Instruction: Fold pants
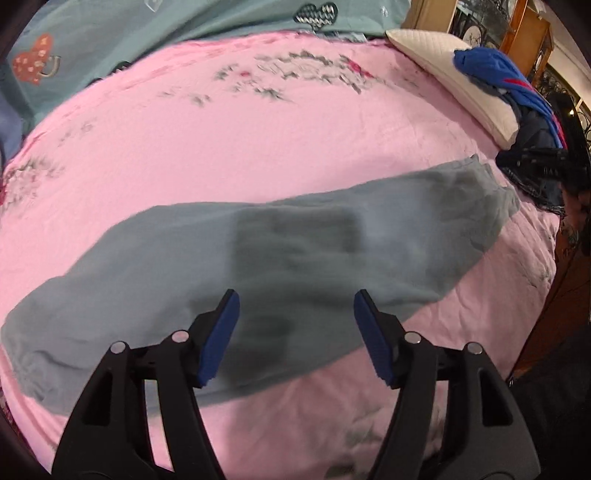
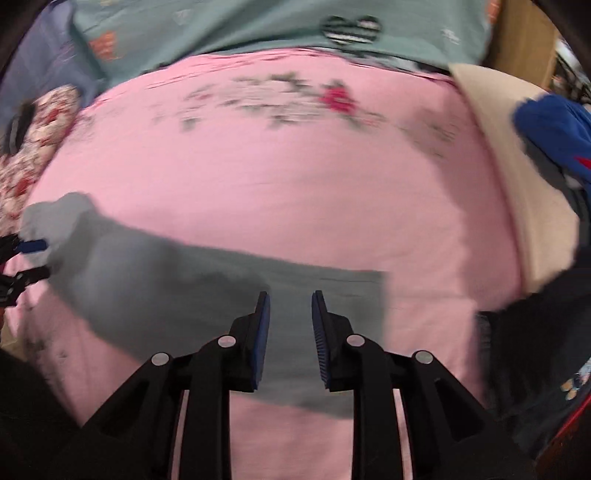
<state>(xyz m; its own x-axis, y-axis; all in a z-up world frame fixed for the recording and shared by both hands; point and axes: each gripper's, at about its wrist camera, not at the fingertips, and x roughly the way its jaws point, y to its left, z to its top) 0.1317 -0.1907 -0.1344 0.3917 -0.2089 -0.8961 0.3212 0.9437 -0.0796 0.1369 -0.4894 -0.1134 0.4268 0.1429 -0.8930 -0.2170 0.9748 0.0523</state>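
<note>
Pants [image 1: 258, 258], grey, lie flat across the pink floral bedsheet [image 1: 258, 140], running from 8 o'clock to 2 o'clock in the left wrist view. Left gripper [image 1: 295, 317]: jaws spread wide above the pants, nothing between the blue pads. Right gripper [image 2: 290, 325]: jaws parted narrowly above one end of the pants, gripping nothing. Both views are blurred. At 2 o'clock in the left view, a cream pillow [image 1: 443, 70] carries a blue garment [image 1: 491, 70]. A teal quilt [image 1: 184, 22] lies at 12 o'clock.
</note>
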